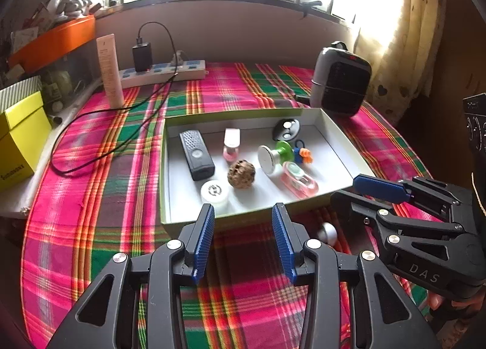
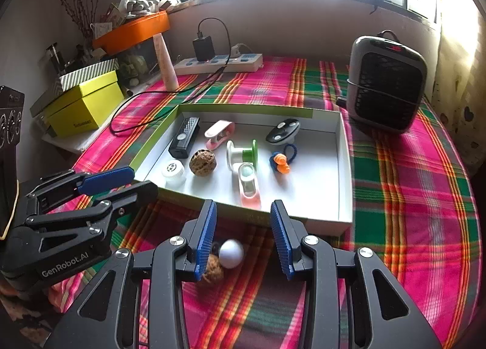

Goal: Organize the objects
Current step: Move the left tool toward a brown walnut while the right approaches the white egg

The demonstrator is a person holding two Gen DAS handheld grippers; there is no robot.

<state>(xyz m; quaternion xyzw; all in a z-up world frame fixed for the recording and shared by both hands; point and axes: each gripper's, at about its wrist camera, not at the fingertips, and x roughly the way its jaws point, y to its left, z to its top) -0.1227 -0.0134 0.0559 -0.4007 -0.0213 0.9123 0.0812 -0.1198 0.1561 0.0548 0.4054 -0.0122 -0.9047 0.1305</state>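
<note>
1. Holding your left gripper (image 1: 243, 239) spread and empty, you keep it over the plaid cloth (image 1: 100, 197), just short of the tray (image 1: 331, 124).
2. Left to right, the tray holds a black remote (image 1: 196, 154), a white cap (image 1: 214, 192), a brown nut (image 1: 241, 173) and a spool (image 1: 275, 154).
3. Your right gripper (image 2: 243, 239) is also spread; a white ball (image 2: 231, 253) and a second nut (image 2: 214, 270) lie on the cloth between its fingers, untouched.

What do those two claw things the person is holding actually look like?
Both are matte black plastic frames with cut-out windows and silver rivets. Each ends in two flat fingers faced with ribbed blue pads. The left gripper carries white "GenRobot.AI" lettering on its side; the right gripper shows "DAS". No cables or sleeves are visible.
</note>
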